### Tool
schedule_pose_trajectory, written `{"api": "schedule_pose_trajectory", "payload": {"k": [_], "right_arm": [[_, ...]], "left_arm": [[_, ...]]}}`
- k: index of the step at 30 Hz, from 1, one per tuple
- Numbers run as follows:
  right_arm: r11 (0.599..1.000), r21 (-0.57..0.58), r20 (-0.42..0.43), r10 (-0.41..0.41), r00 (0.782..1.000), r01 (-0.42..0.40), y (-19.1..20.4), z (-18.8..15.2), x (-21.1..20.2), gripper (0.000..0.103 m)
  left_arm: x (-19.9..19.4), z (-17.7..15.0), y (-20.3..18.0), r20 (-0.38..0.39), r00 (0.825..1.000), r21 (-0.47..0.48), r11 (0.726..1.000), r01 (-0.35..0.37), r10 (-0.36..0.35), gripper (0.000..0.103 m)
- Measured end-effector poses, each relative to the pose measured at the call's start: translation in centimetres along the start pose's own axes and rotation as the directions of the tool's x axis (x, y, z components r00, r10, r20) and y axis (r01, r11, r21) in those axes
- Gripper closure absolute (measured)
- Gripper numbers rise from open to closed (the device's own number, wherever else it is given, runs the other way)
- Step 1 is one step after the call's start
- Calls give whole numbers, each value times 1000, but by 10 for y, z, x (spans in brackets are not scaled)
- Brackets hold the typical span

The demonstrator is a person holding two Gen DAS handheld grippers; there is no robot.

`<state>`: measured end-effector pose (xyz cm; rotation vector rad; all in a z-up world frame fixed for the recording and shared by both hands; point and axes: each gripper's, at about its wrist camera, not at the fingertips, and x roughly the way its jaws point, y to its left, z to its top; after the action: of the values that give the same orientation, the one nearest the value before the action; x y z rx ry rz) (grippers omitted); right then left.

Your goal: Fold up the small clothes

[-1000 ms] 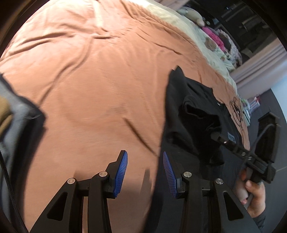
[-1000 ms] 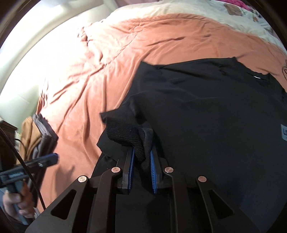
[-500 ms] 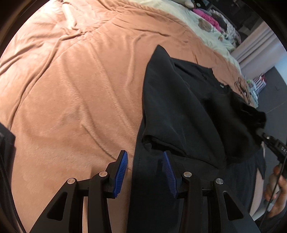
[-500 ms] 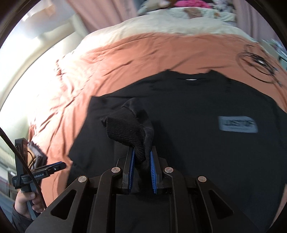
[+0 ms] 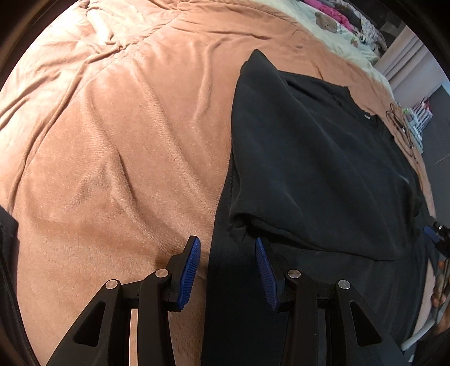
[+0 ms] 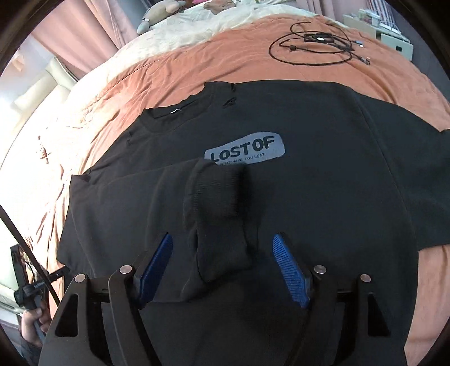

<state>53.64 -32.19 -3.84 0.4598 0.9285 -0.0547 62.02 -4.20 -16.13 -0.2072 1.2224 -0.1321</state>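
A black long-sleeved shirt (image 6: pixel 323 174) with a grey "LOST OF" patch (image 6: pixel 244 150) lies flat on the orange blanket (image 5: pixel 112 140). One sleeve is folded across the chest, and its ribbed cuff (image 6: pixel 219 197) lies between the fingers of my right gripper (image 6: pixel 222 245). That gripper's jaws are opening and the blue pads (image 6: pixel 289 267) stand clear of the cuff. My left gripper (image 5: pixel 227 247) hovers open over the shirt's folded side edge (image 5: pixel 239 222), holding nothing. The right gripper (image 5: pixel 434 233) also shows at the right rim of the left wrist view.
A coiled black cable with a small device (image 6: pixel 315 42) lies on the blanket beyond the shirt. A cream duvet (image 6: pixel 225 25) and a plush toy (image 6: pixel 160 14) sit at the bed's head. A hand holds the left gripper (image 6: pixel 36 284) at the lower left.
The right gripper carried the cuff across the shirt onto the chest and let go, its jaws now wide. The left gripper moved from the bare blanket to the shirt's side edge.
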Motion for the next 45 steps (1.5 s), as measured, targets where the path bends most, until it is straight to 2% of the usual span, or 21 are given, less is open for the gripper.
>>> {"api": "schedule_pose_trajectory", "payload": {"k": [6, 8, 10, 12, 13, 14, 17, 20, 24, 31, 34, 36, 40, 42, 43, 44, 45], "right_arm": [[997, -37, -40, -67, 997, 65, -6, 25, 28, 30], [999, -5, -61, -53, 997, 53, -11, 32, 43, 30], [1000, 21, -47, -1, 999, 2, -17, 38, 52, 33], [999, 20, -26, 45, 999, -44, -16, 40, 55, 59], [998, 23, -34, 64, 997, -63, -16, 41, 59, 81], [997, 27, -41, 69, 997, -68, -17, 43, 63, 96], [999, 0, -2, 37, 999, -37, -18, 48, 57, 100], [999, 9, 43, 36, 998, -36, -25, 52, 37, 100], [999, 19, 88, -43, 995, 41, -35, 53, 14, 101], [992, 55, 42, -117, 992, 115, -51, 53, 25, 99], [972, 55, 84, -231, 969, 227, -56, 54, 17, 99], [973, 74, 95, -223, 970, 217, -62, 56, 9, 99], [987, 133, 47, -95, 994, 88, -72, 52, 1, 97], [990, 132, 21, -48, 999, 45, -69, 46, 5, 82], [991, 135, 14, -29, 999, 27, -68, 42, 7, 57], [990, 143, 15, -6, 1000, 4, -68, 40, 10, 38], [989, 149, 18, 10, 1000, -13, -68, 37, 12, 37]], "left_arm": [[2, -1, -6, 18, 999, 40, 999, -33, 33, 59], [2, -2, -4, 23, 999, 41, 999, -35, 34, 61], [2, -1, -3, 25, 999, 44, 998, -44, 43, 65], [3, 1, -2, 29, 998, 34, 998, -50, 49, 69], [2, 1, 0, 29, 998, 29, 998, -50, 49, 69], [2, 1, 0, 27, 998, 26, 998, -51, 50, 69], [2, 1, -3, 29, 997, 40, 997, -68, 67, 70], [4, 2, -6, 31, 997, 39, 996, -77, 76, 70], [4, 3, -7, 29, 996, 35, 996, -85, 84, 71], [5, 3, -8, 25, 995, 43, 995, -95, 94, 71], [1, 2, -7, 18, 995, 43, 995, -94, 93, 71], [-3, 0, -5, 15, 996, 38, 996, -86, 86, 71], [-14, -3, -1, 28, 998, 23, 998, -56, 55, 71], [-21, -2, 0, 46, 999, 12, 1000, -24, 23, 71], [-25, -2, 0, 54, 999, 8, 1000, -3, 3, 71], [-28, -1, 0, 60, 998, 6, 1000, 9, -9, 71], [-29, -1, 0, 65, 998, 8, 1000, 10, -11, 71]]}}
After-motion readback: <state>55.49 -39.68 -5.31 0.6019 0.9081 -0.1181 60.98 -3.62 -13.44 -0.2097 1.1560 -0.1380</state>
